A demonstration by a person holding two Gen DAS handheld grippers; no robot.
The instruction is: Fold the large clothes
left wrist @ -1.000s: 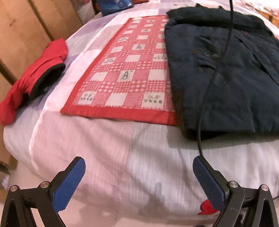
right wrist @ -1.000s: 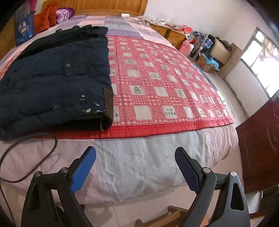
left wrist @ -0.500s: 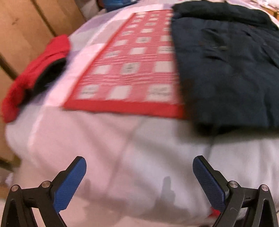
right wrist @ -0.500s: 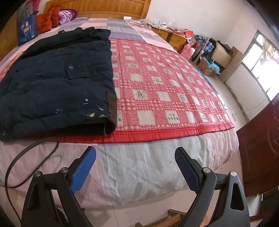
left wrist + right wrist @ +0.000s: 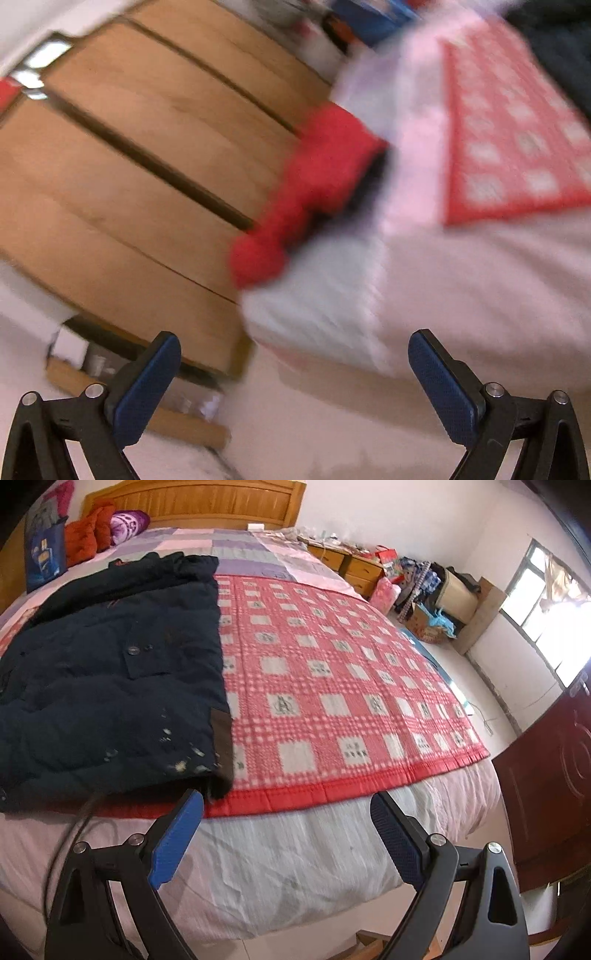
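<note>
Right wrist view: dark coat (image 5: 110,686) flat on bed (image 5: 295,867), unfolded. Your right gripper (image 5: 286,834) and left gripper (image 5: 293,365) both open, empty. Folding not yet begun.

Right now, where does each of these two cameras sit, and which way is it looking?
Left wrist: on the open left gripper, blurred, facing the bed's corner, a red garment and wooden panels.
Right wrist: on the open right gripper, facing up the bed over the dark jacket.
Both show the checked blanket.
</note>
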